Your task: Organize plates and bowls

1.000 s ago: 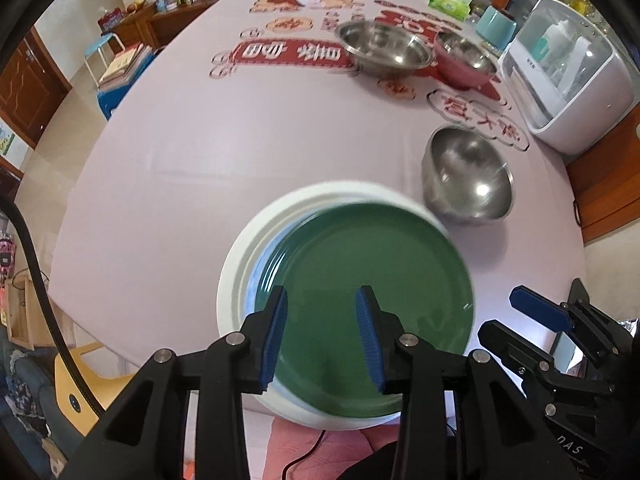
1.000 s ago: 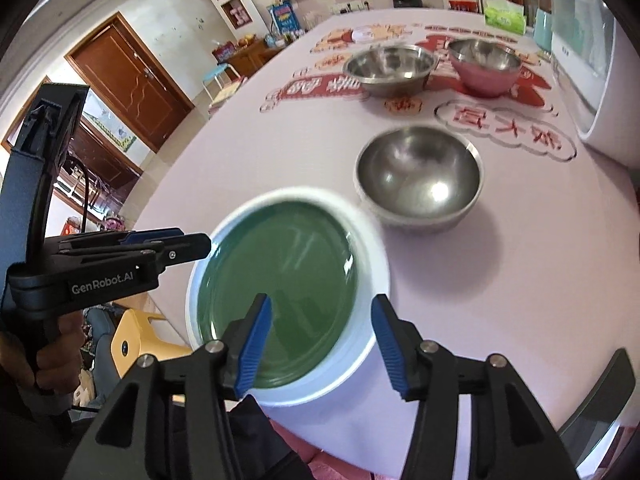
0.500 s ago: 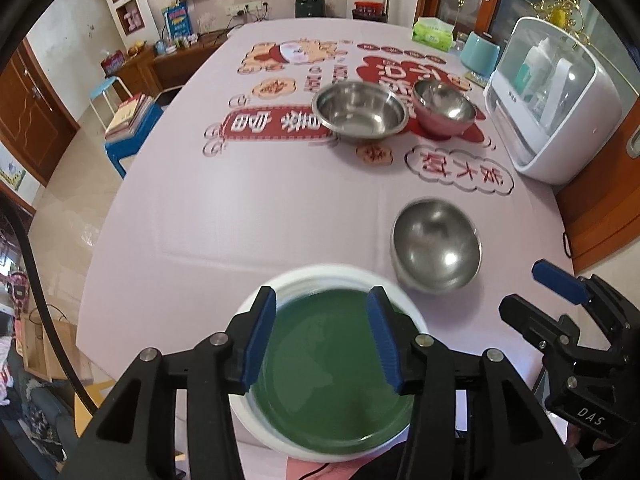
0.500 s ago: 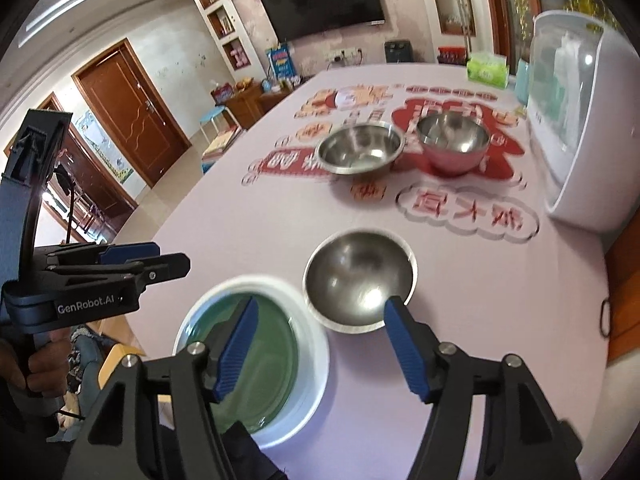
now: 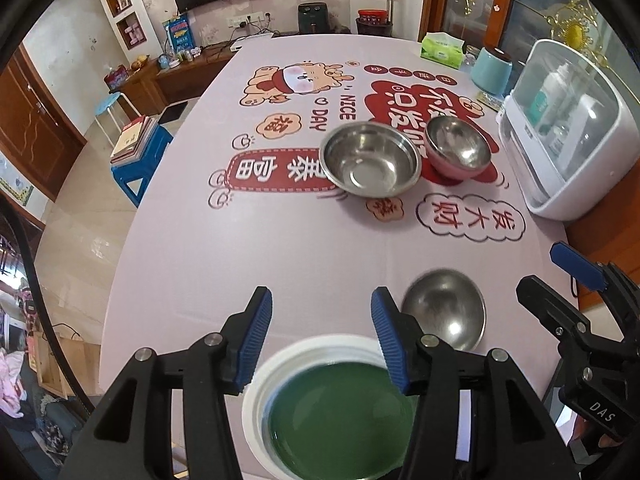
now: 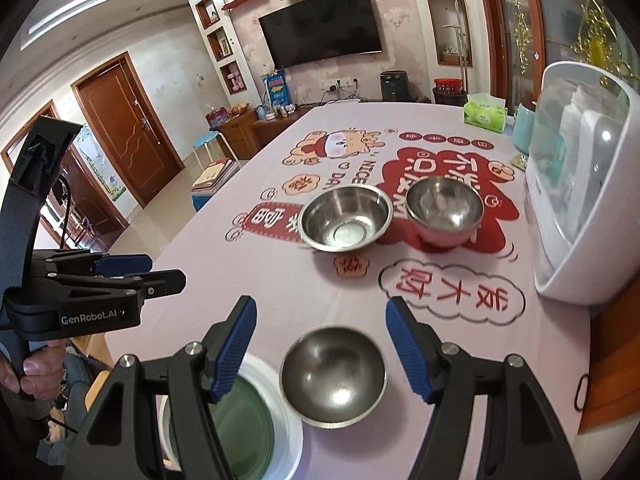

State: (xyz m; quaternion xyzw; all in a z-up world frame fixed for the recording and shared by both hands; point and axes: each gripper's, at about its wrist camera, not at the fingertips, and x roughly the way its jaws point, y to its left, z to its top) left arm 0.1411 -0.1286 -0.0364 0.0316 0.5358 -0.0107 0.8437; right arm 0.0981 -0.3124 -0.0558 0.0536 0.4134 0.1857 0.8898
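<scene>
Pink printed cloth covers the long surface (image 5: 280,248), with a television on the far wall at 12 o'clock and a white appliance (image 5: 568,140) along the right edge at about 2 o'clock.

Going left to right in the left wrist view: the left gripper (image 5: 322,334) hangs over the near edge, its jaws apart with nothing between them; they have just been opening further. Below it at 6 o'clock sits the green plate (image 5: 340,412) nested on the white plate (image 5: 256,392) (a stack that looks finished). Just beside the stack, at about 5 o'clock, rests a small steel bowl (image 5: 444,310), upright and alone. Farther off, near 1 o'clock, a wide steel bowl (image 5: 370,160) and a pink-sided bowl (image 5: 458,148) stand side by side, perhaps touching. The right gripper (image 6: 320,340) frames the small bowl in its own view, jaws spread wide and clear of it, empty; most of that widening came a moment earlier.

Judging by this, the plates are done and the three bowls remain, still separate. The likely remainder is nesting them, probably starting with the near small bowl, though which bowl should receive the others is not settled by what shows.
</scene>
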